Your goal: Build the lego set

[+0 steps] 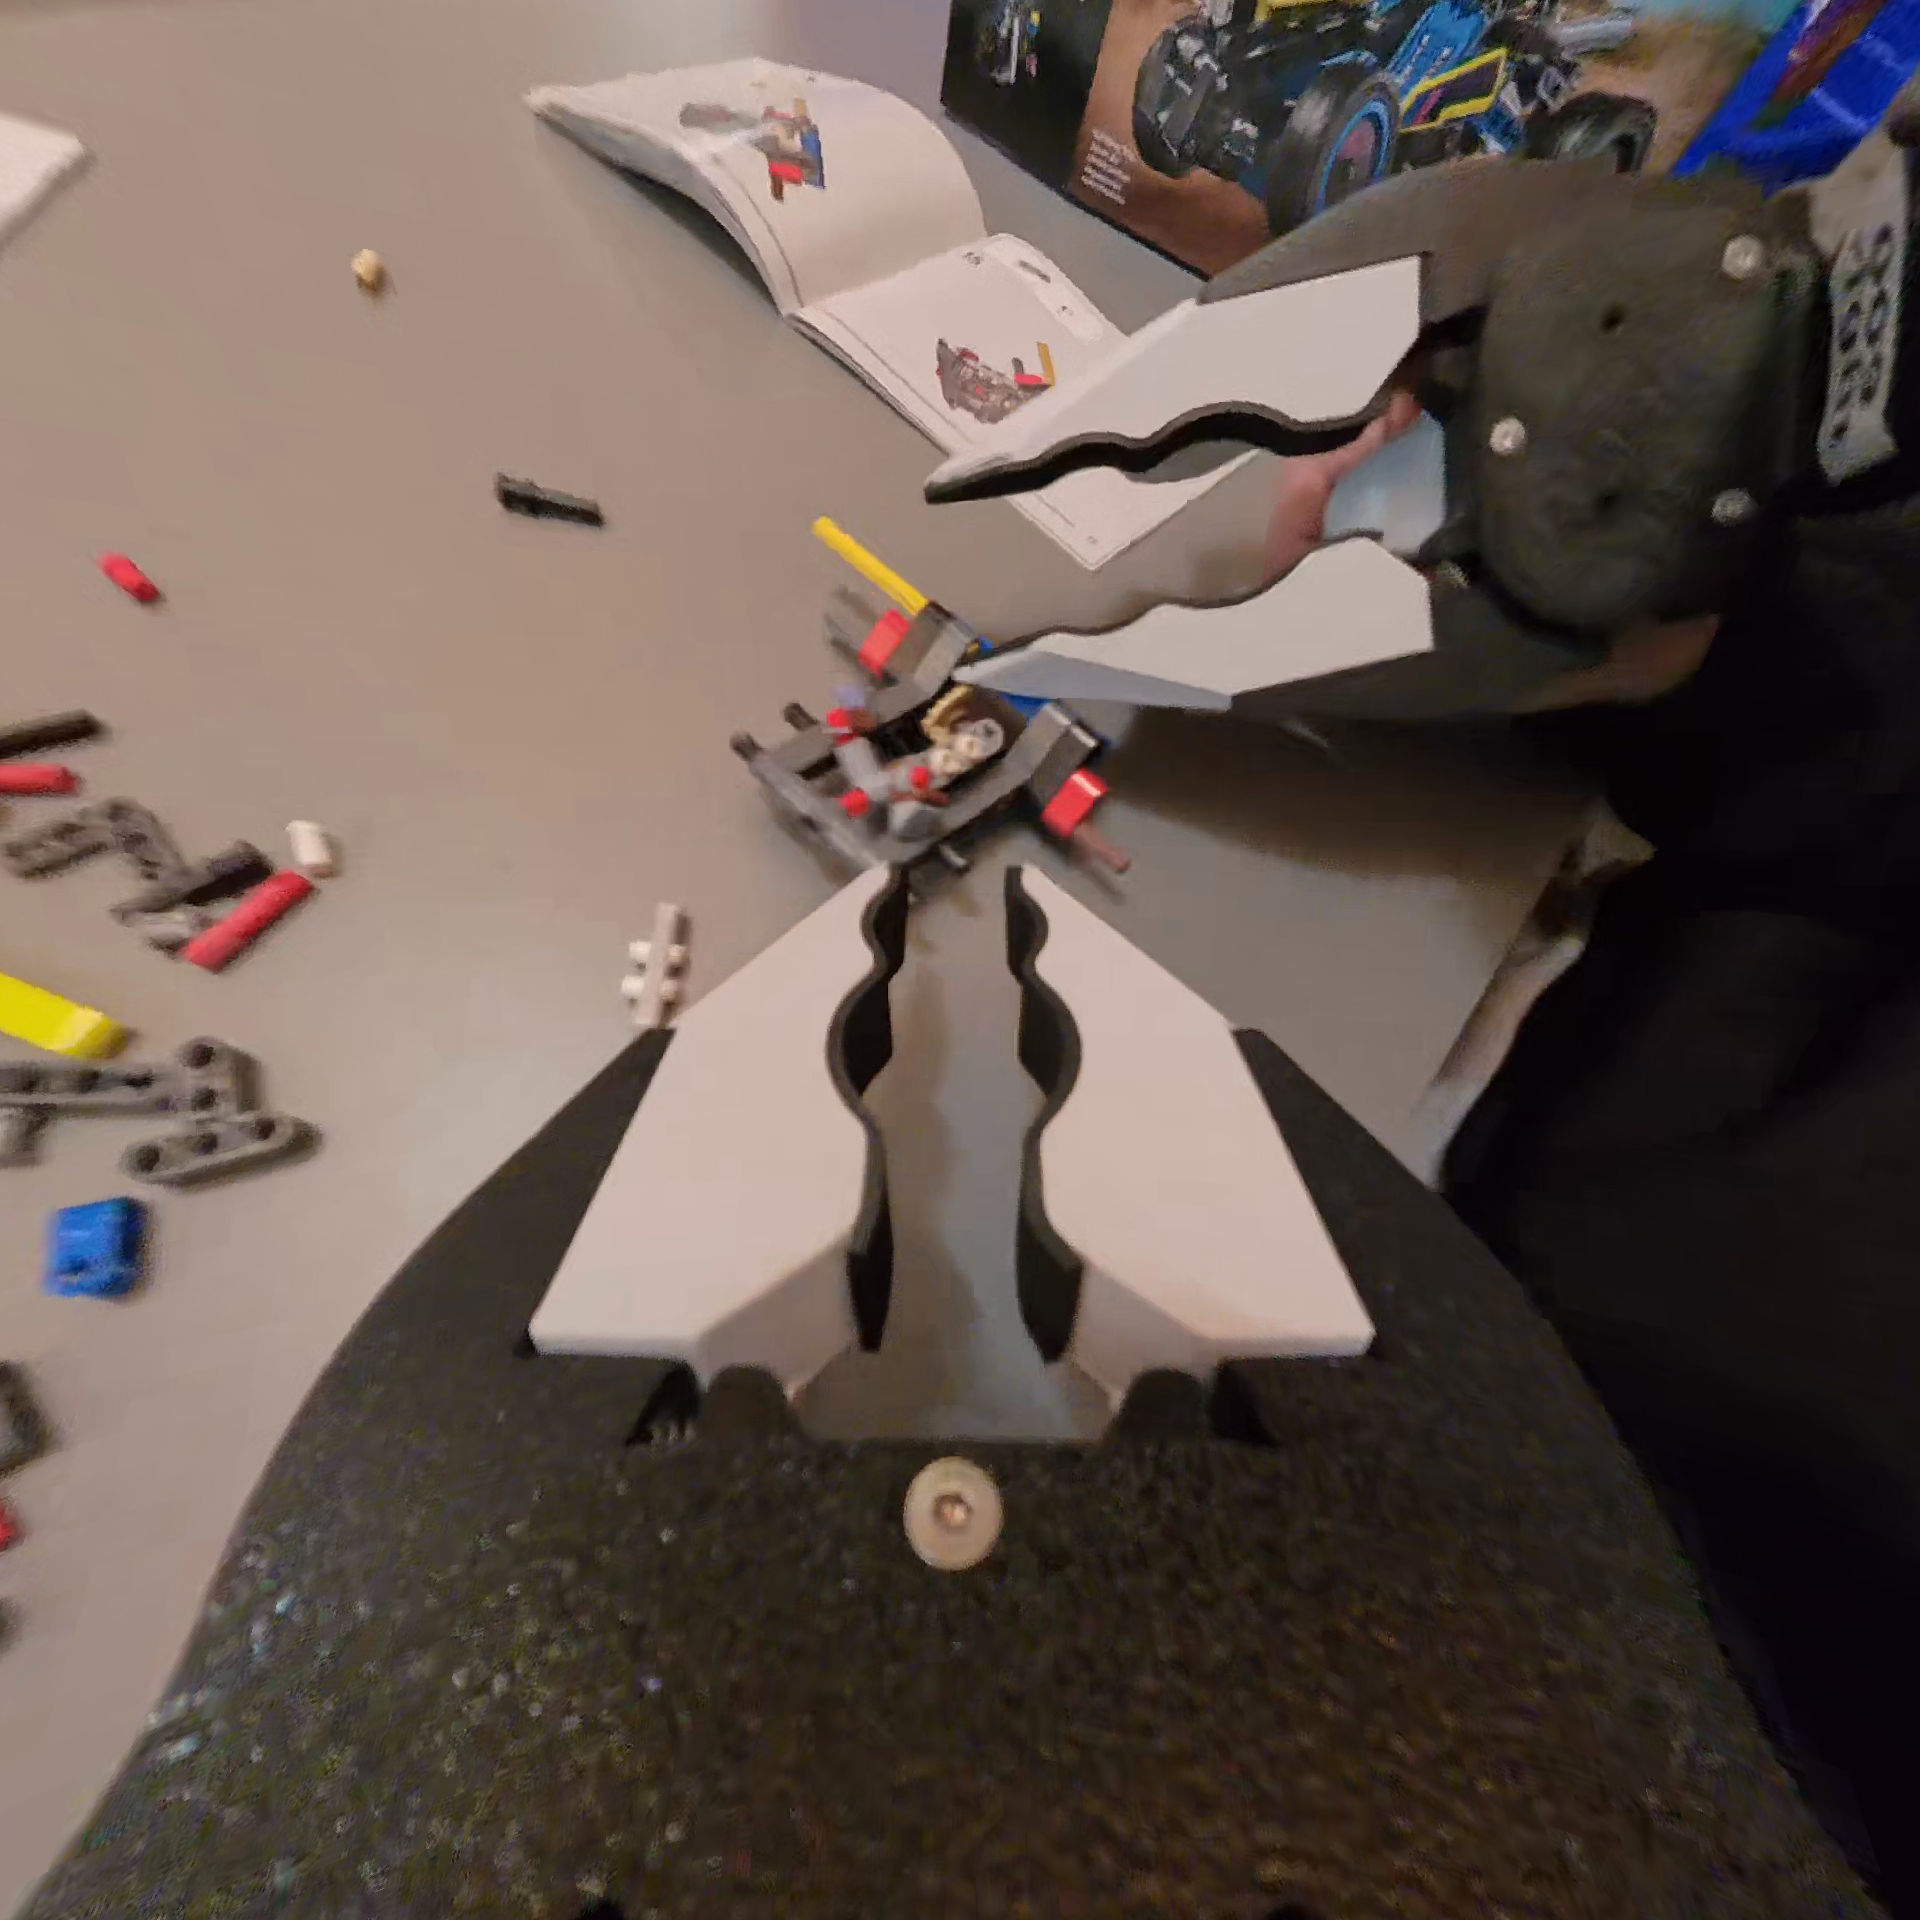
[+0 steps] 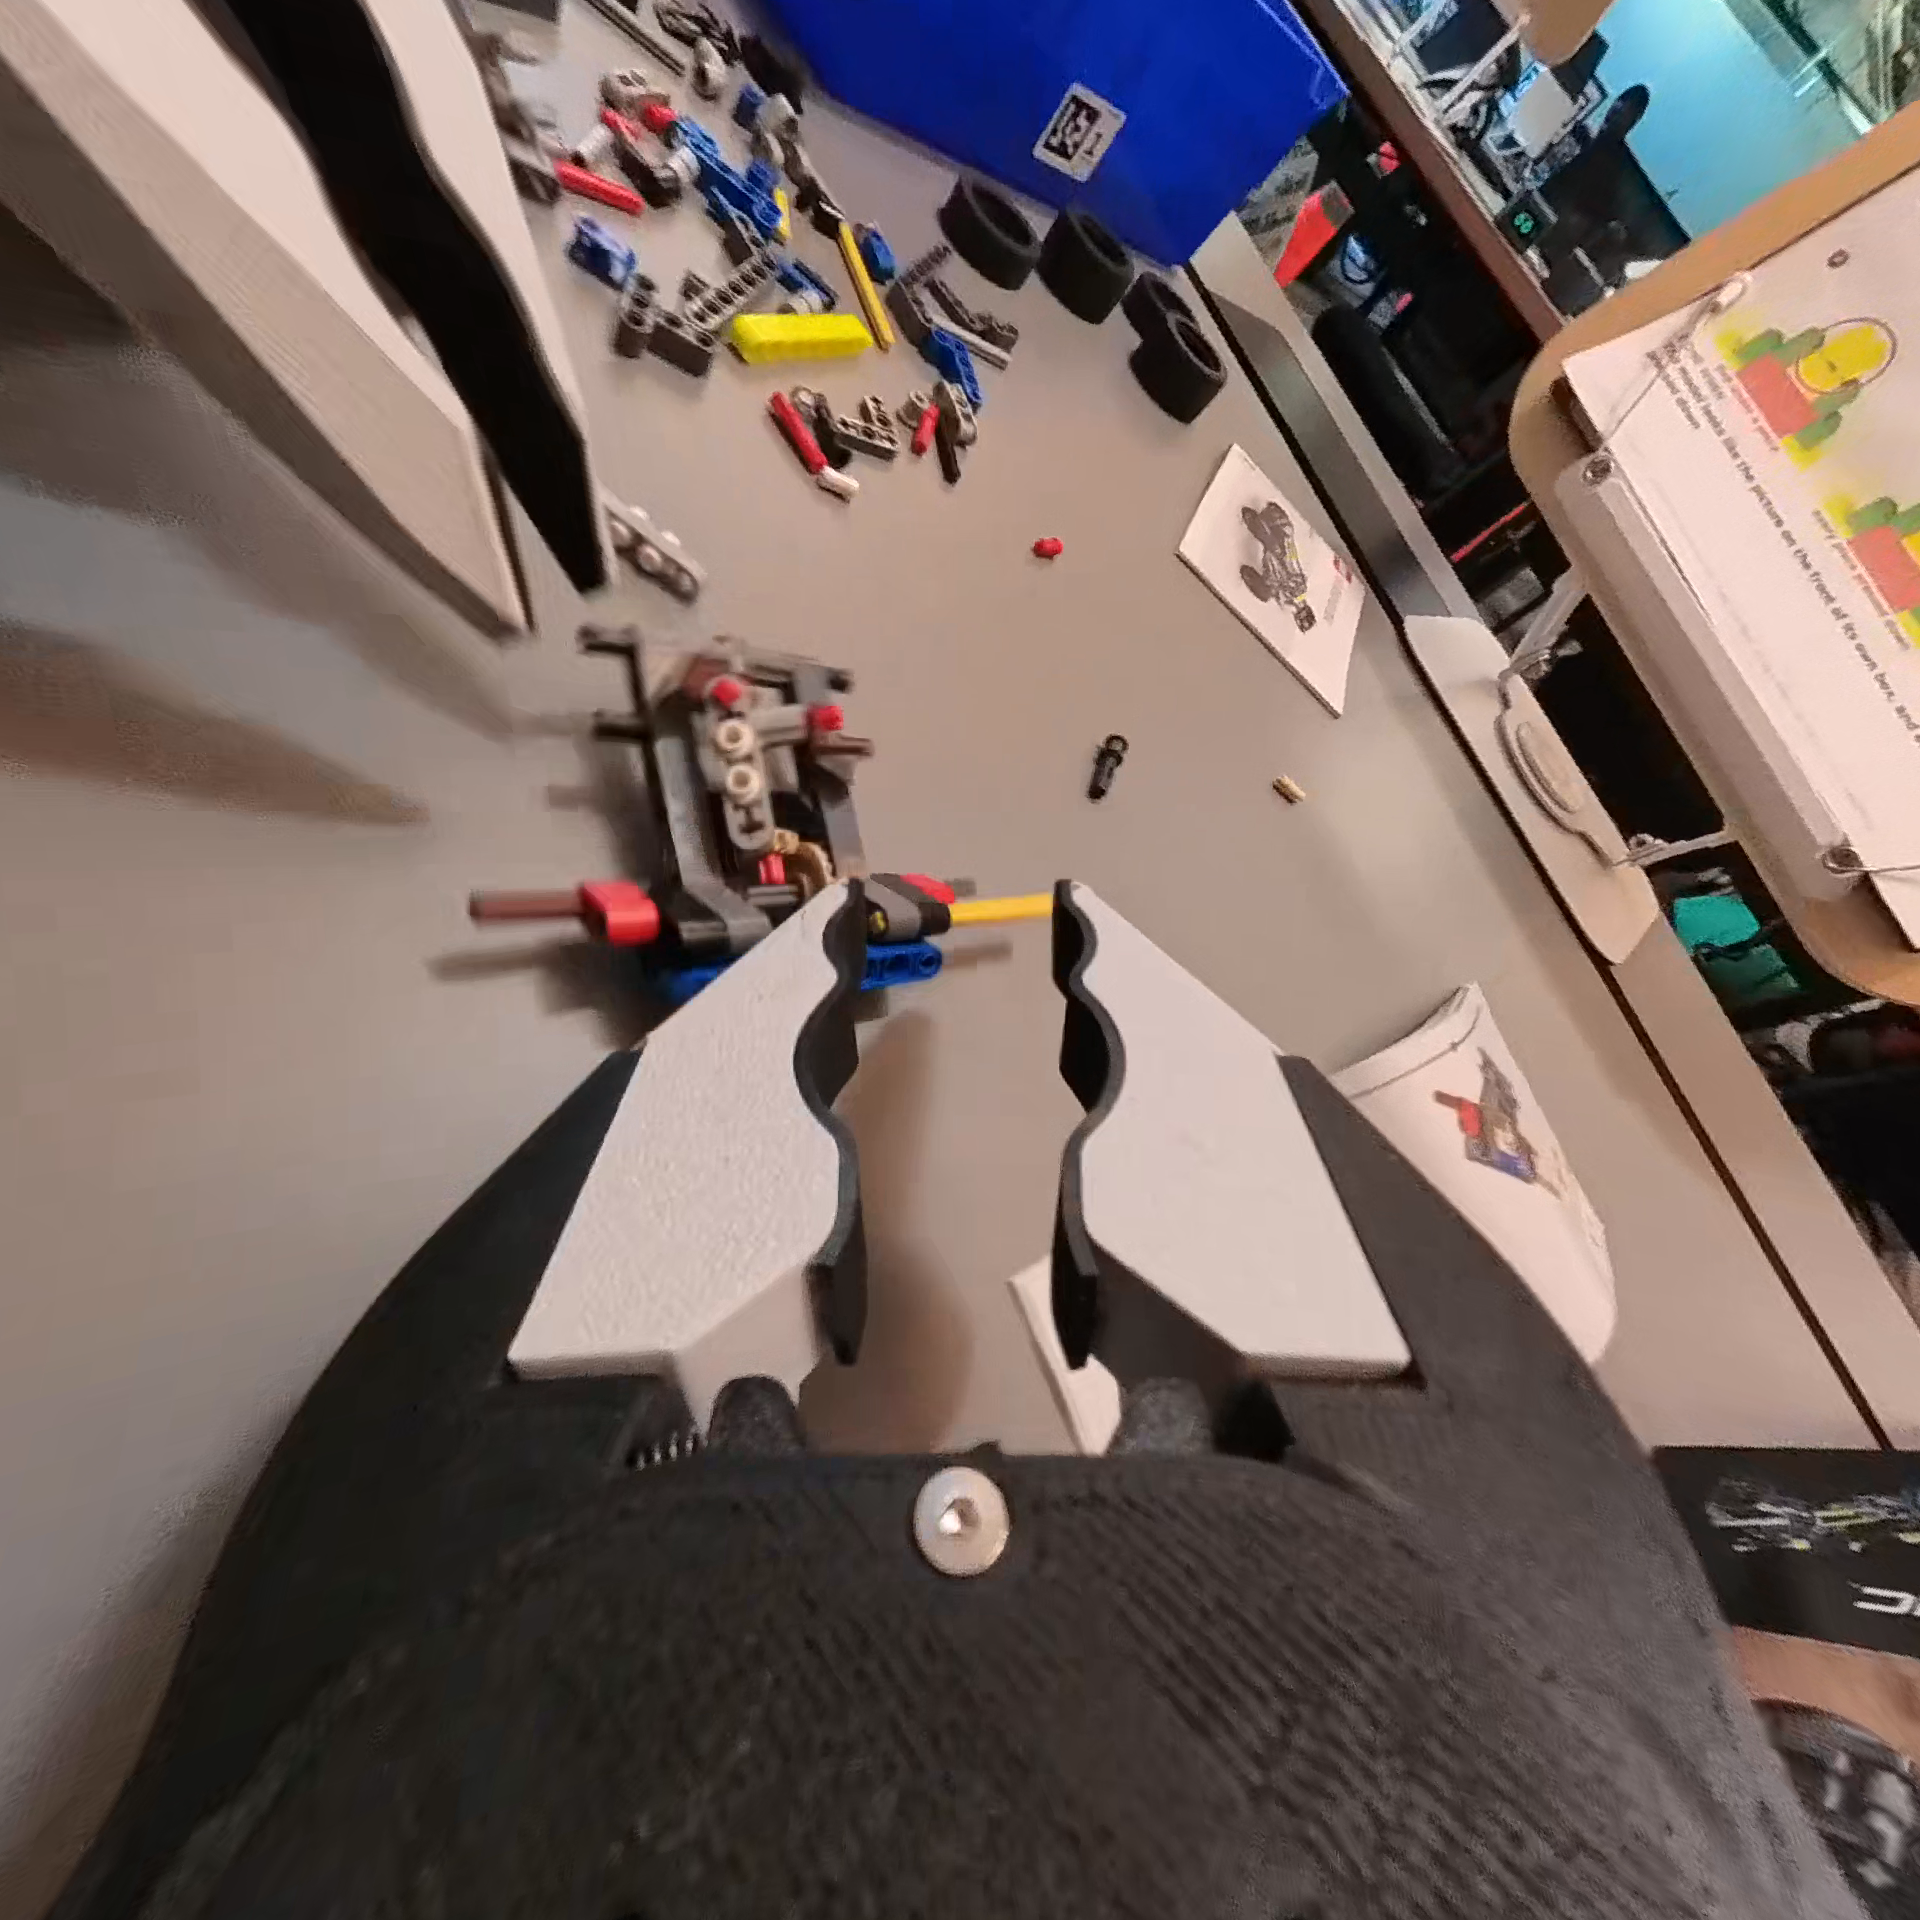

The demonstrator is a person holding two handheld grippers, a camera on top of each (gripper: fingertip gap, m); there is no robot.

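Observation:
A partly built Lego assembly point(image 1: 914, 764) of dark grey beams with red, tan and blue parts lies on the grey table; it also shows in the right wrist view point(image 2: 727, 769). A yellow axle point(image 2: 997, 907) sticks out of one end. My right gripper point(image 2: 956, 894) is open, its jaws either side of that axle end and grey connector; in the left wrist view it point(image 1: 951, 577) comes in from the right. My left gripper point(image 1: 954, 883) is open and empty, its tips just short of the assembly's near side. One of its fingers point(image 2: 260, 291) shows at the upper left of the right wrist view.
An open instruction booklet point(image 1: 862, 239) and the set's box point(image 1: 1351, 104) lie beyond the assembly. Loose parts point(image 1: 208, 904) are scattered to the left. The right wrist view shows a pile of parts point(image 2: 779, 301), black tyres point(image 2: 1081, 260), a blue bin point(image 2: 1039, 73), a small booklet point(image 2: 1273, 582) and a black pin point(image 2: 1107, 764). One gripper's finger ends stand about 8 cm off the other's. Between my right fingertips and the black pin point(image 2: 1107, 764) there is roughly 10 cm. Seen from the left wrist view point(image 1: 549, 501) as well.

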